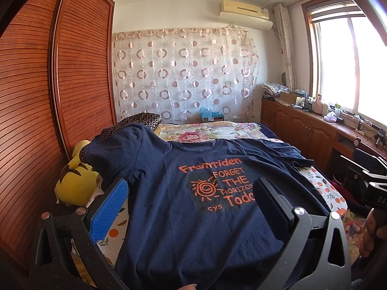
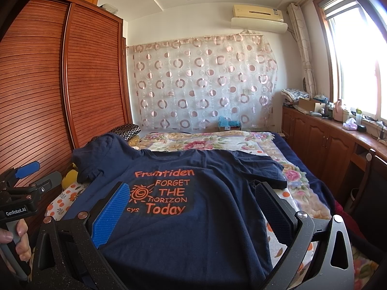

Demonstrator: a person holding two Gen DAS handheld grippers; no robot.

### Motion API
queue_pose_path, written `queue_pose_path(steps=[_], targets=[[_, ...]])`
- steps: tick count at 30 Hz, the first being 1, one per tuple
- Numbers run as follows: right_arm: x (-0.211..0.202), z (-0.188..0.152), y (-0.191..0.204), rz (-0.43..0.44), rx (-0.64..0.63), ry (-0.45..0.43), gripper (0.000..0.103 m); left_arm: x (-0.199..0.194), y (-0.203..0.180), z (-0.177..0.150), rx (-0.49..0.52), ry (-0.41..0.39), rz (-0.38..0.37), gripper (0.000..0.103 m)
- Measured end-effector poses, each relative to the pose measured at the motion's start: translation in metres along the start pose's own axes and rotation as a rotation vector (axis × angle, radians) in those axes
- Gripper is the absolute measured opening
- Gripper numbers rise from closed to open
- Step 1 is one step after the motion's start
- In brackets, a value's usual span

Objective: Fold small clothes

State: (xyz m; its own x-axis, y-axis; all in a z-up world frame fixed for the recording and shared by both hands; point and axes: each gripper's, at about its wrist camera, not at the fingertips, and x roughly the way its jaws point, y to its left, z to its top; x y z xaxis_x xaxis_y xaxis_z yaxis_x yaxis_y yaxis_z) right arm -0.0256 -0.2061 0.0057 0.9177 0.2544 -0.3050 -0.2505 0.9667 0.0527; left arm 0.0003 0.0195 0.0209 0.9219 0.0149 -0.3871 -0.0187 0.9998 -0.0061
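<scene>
A navy T-shirt with orange print lies spread face up on the bed, collar away from me; it also shows in the right wrist view. Its left sleeve drapes up over a pillow. My left gripper is open above the shirt's lower left part, holding nothing. My right gripper is open above the shirt's lower right part, empty. Each gripper appears at the edge of the other's view: the right one and the left one.
The bed has a floral quilt and an orange-patterned sheet. A yellow plush toy lies at the bed's left edge beside the wooden wardrobe. A dark patterned pillow is at the head. Wooden cabinets run under the window at right.
</scene>
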Motion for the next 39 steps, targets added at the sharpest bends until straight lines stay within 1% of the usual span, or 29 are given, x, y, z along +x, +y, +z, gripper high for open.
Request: queue_pose_path(steps=[3, 7, 9, 11, 15, 18, 23, 27, 28, 30, 32, 35, 37, 39], targets=[[0.005, -0.002, 0.001, 0.002, 0.006, 0.007, 0.103, 0.003, 0.004, 0.004, -0.001, 0.010, -0.001, 0.103], [0.015, -0.004, 0.003, 0.016, 0.002, 0.025, 0.103, 0.019, 0.013, 0.000, -0.002, 0.042, -0.009, 0.103], [0.024, -0.005, 0.005, 0.036, -0.005, 0.036, 0.103, 0.028, 0.021, 0.000, -0.002, 0.058, -0.002, 0.103], [0.032, -0.006, 0.005, 0.065, -0.006, 0.049, 0.103, 0.035, 0.022, -0.009, 0.002, 0.071, 0.009, 0.103], [0.049, -0.004, 0.003, 0.094, -0.007, 0.068, 0.103, 0.052, 0.037, -0.013, 0.007, 0.090, 0.033, 0.103], [0.064, -0.001, 0.001, 0.096, -0.023, 0.070, 0.103, 0.061, 0.048, -0.019, 0.002, 0.104, 0.054, 0.103], [0.093, -0.001, 0.009, 0.089, -0.093, 0.068, 0.103, 0.078, 0.066, -0.030, -0.006, 0.126, 0.081, 0.103], [0.119, -0.001, 0.012, 0.120, -0.115, 0.102, 0.103, 0.095, 0.086, -0.038, -0.014, 0.155, 0.107, 0.103], [0.124, -0.001, 0.014, 0.135, -0.112, 0.110, 0.103, 0.097, 0.090, -0.040, -0.017, 0.159, 0.112, 0.102], [0.141, -0.002, 0.012, 0.191, -0.095, 0.158, 0.103, 0.103, 0.104, -0.042, -0.037, 0.152, 0.125, 0.097], [0.154, -0.003, 0.011, 0.190, -0.088, 0.202, 0.103, 0.108, 0.114, -0.041, -0.044, 0.154, 0.142, 0.097], [0.164, 0.001, 0.007, 0.200, -0.081, 0.231, 0.103, 0.114, 0.133, -0.039, -0.053, 0.152, 0.162, 0.097], [0.168, 0.006, 0.007, 0.195, -0.102, 0.246, 0.103, 0.120, 0.145, -0.036, -0.066, 0.163, 0.160, 0.095], [0.173, 0.011, 0.011, 0.182, -0.139, 0.254, 0.103, 0.127, 0.159, -0.033, -0.090, 0.176, 0.140, 0.092]])
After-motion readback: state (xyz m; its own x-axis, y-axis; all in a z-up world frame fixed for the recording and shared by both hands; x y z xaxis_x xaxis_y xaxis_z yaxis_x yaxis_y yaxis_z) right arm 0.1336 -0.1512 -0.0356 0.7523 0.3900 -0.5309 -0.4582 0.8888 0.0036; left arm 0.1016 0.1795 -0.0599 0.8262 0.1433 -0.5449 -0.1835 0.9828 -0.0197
